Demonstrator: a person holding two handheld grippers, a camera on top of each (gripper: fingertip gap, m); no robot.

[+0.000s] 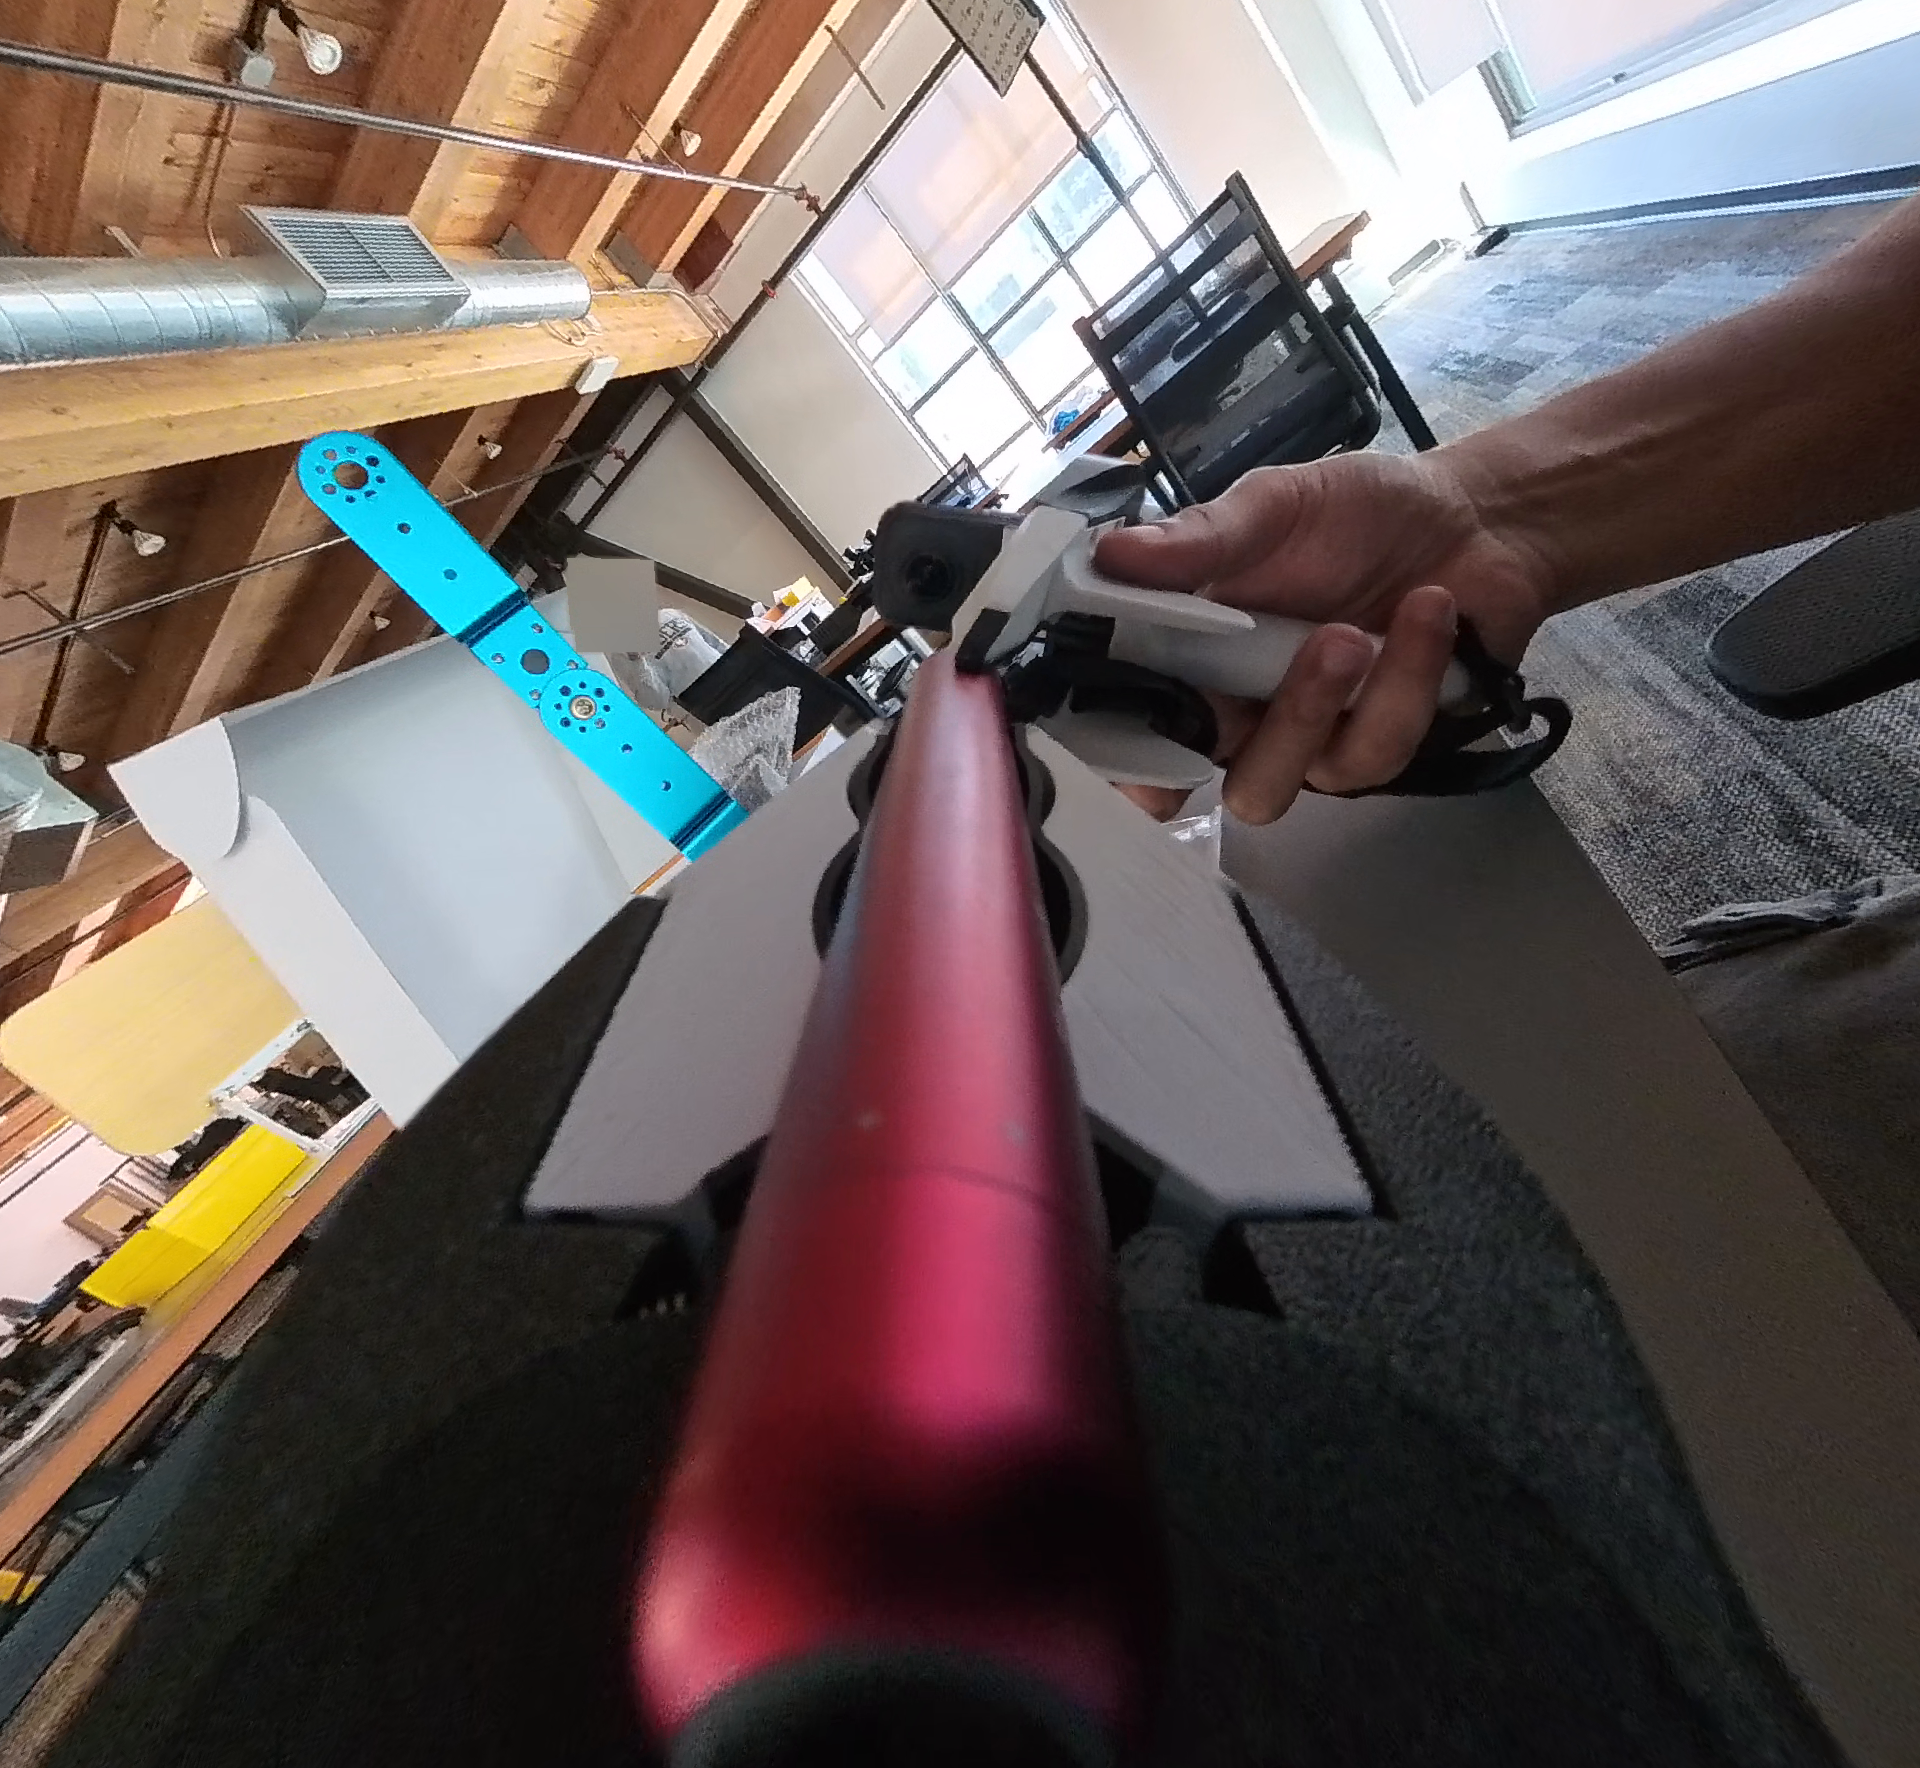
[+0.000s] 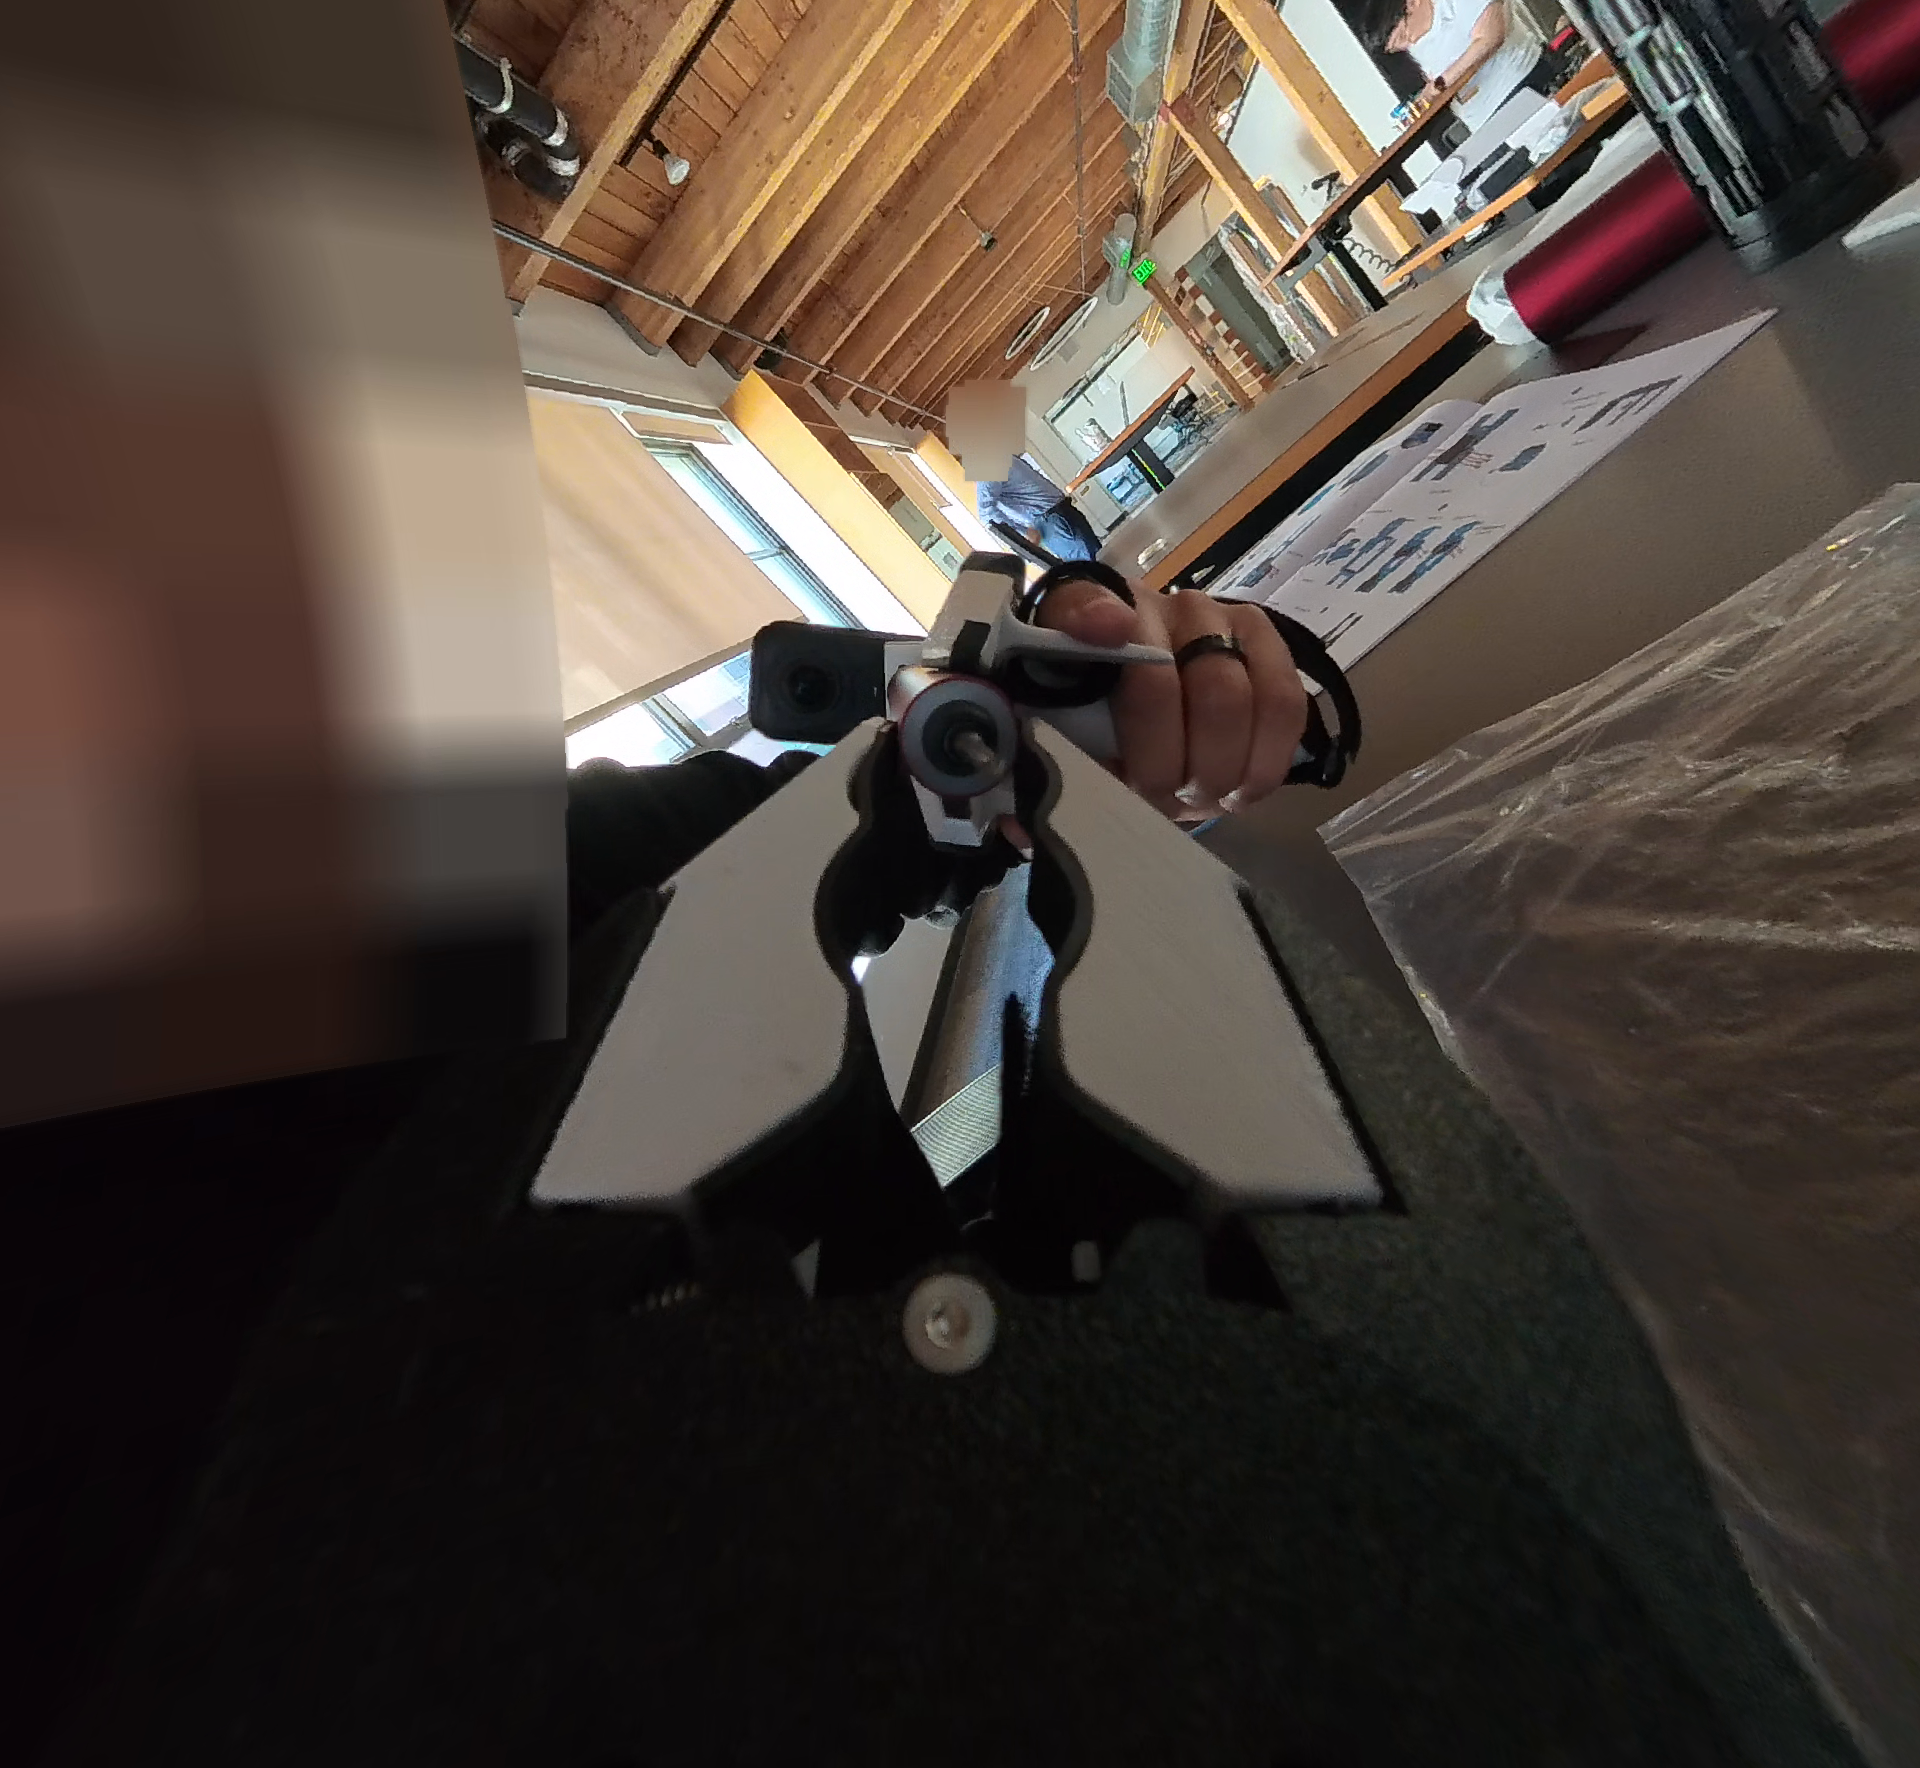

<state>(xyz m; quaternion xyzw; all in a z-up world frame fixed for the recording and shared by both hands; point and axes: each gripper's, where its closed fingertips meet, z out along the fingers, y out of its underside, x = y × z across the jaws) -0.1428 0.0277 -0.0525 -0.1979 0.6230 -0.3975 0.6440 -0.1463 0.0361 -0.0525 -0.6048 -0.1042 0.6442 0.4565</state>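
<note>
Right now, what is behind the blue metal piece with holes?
Behind the blue metal piece stands a white cardboard box with its flap open, bubble wrap poking up beside it. What is inside the box is hidden.

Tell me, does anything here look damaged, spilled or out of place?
Nothing looks damaged or spilled. The left claw is shut on a red tube, the right claw on a silver rod, whose tip meets the tube's end.

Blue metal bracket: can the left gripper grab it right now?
Probably not. The left gripper is shut on the red tube, and the blue metal bracket stands off to one side.
</note>
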